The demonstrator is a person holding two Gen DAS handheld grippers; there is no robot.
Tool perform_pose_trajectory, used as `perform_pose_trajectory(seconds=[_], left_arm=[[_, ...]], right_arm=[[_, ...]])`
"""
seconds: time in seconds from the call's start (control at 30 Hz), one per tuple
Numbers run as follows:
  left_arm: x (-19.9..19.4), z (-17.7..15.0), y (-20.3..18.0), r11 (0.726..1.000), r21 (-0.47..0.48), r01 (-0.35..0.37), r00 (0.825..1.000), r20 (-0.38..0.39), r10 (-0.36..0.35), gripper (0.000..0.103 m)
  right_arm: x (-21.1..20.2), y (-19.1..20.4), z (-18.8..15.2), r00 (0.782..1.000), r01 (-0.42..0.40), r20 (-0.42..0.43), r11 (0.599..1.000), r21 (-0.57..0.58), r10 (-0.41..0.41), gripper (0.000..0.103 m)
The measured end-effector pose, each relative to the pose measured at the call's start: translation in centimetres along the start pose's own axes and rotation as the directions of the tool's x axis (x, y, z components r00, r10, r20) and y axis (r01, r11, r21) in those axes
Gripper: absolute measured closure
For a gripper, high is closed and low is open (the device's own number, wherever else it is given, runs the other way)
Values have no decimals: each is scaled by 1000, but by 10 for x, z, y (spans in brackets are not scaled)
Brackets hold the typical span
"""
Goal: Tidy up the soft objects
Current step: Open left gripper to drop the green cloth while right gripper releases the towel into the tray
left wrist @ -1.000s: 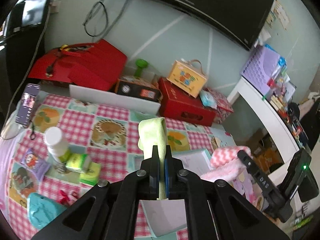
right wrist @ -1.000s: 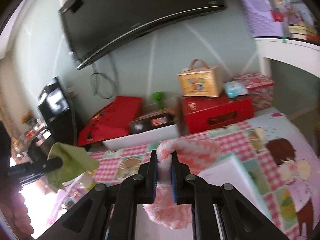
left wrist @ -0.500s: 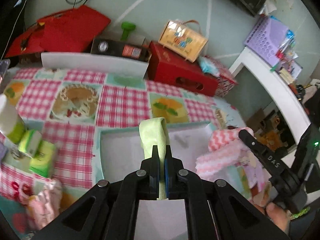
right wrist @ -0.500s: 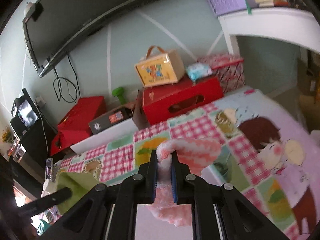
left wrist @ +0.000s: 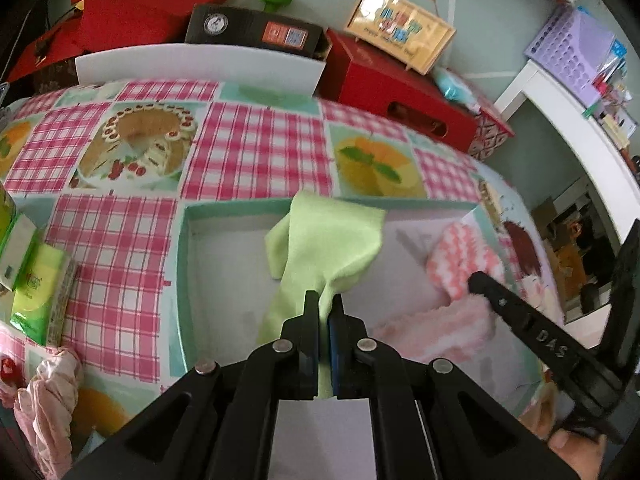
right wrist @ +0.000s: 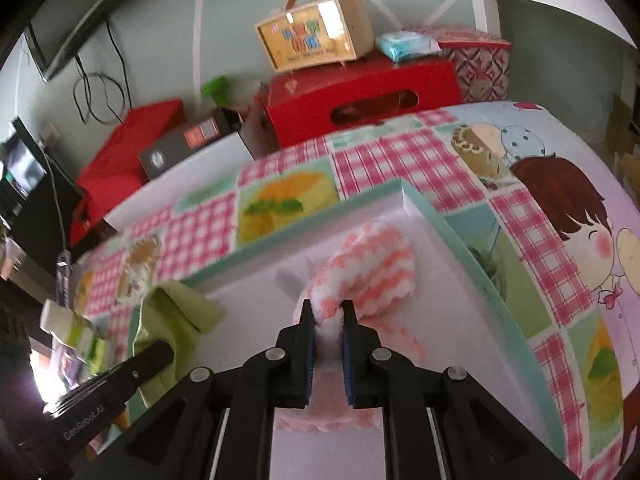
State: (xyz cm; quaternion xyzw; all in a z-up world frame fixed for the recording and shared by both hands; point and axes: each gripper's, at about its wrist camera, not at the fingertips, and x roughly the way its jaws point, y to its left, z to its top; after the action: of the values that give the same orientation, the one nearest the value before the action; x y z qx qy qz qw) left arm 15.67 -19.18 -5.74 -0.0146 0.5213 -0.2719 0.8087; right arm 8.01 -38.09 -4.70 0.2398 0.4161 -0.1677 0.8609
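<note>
Both grippers are descending: left gripper [left wrist: 324, 306] clenching a green cloth [left wrist: 328, 240], right gripper [right wrist: 328, 314] clenching a pink-and-white fluffy sock [right wrist: 368, 264], into the shallow box [left wrist: 182, 280] below them; release seems next.

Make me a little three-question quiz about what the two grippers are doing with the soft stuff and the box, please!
1. True or false: the left hand-held gripper is shut on a light green soft cloth.
2. What does the right hand-held gripper hold? A) a red cardboard box B) a pink-and-white striped fluffy sock C) a yellow carry case
3. Fill in: both soft things hang over the shallow white box with a mint-green rim, which sits on the ____ tablecloth.

Key: 1 true; 2 B; 3 pink checked
</note>
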Motion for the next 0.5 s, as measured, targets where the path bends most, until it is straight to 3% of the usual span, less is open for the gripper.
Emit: perform_pose_trajectory(seconds=[0.37, 0.43, 0.5], left_arm=[[6, -3, -5, 999, 36, -30, 998, -62, 32, 99], [4, -2, -9, 998, 54, -38, 997, -68, 41, 98], [1, -2, -12, 997, 64, -40, 996, -74, 45, 89]], right_arm=[[-2, 1, -2, 998, 42, -53, 999, -8, -43, 87], [-5, 3, -2, 997, 54, -58, 998, -20, -55, 84], [-6, 5, -1, 995, 64, -68, 998, -28, -66, 75]])
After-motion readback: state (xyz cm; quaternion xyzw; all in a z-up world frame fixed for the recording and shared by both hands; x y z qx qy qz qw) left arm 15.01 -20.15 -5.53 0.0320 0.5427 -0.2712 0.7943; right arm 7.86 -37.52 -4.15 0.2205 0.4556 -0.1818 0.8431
